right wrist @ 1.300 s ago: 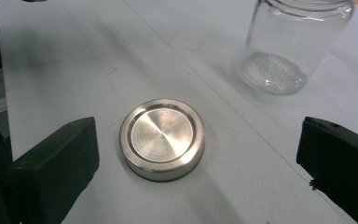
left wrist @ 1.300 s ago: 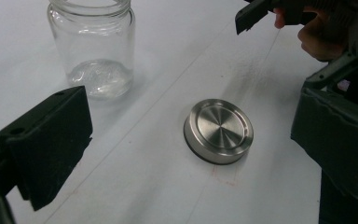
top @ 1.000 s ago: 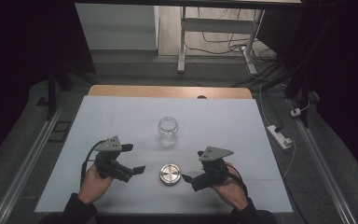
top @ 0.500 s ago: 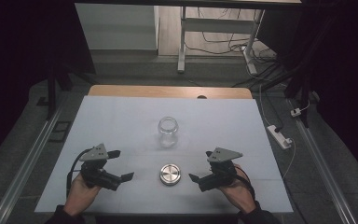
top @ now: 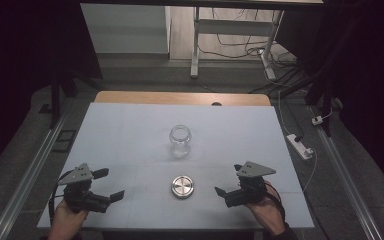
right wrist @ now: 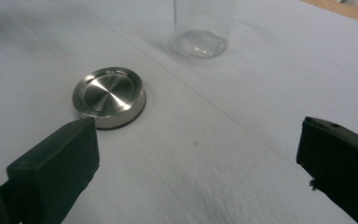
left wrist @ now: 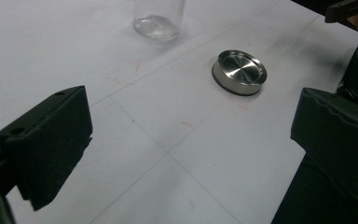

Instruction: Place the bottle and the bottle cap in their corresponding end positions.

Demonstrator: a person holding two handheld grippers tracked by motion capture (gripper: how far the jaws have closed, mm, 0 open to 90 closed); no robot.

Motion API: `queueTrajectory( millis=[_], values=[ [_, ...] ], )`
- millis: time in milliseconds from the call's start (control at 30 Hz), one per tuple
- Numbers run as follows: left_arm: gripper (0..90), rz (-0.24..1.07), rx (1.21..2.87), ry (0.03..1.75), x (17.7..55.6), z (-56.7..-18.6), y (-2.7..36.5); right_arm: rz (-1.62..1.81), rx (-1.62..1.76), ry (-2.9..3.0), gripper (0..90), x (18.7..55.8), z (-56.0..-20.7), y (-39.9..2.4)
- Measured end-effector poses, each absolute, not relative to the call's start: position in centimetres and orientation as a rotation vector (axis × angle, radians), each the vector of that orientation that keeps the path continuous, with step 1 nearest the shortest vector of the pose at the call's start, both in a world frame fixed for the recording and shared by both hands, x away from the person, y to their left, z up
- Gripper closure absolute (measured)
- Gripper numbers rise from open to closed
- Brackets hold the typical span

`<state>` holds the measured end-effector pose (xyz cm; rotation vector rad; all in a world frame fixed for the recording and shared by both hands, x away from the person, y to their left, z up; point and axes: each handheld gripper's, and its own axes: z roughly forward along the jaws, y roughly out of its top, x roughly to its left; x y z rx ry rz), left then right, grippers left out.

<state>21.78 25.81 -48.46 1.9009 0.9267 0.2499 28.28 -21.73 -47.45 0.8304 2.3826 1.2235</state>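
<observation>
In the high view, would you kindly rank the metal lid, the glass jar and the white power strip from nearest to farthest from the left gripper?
From the left gripper:
1. Metal lid, front centre.
2. Glass jar, behind the lid.
3. White power strip, on the floor off the table's right edge.
</observation>
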Motion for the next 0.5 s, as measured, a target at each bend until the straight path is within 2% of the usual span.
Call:
queueTrajectory(
  millis=[500],
  values=[
    [0.0,0.296,1.845,1.048,19.0,-49.6,29.1,1.177,0.990,2.270,0.0,26.9,-47.8,-26.8]
  ],
)
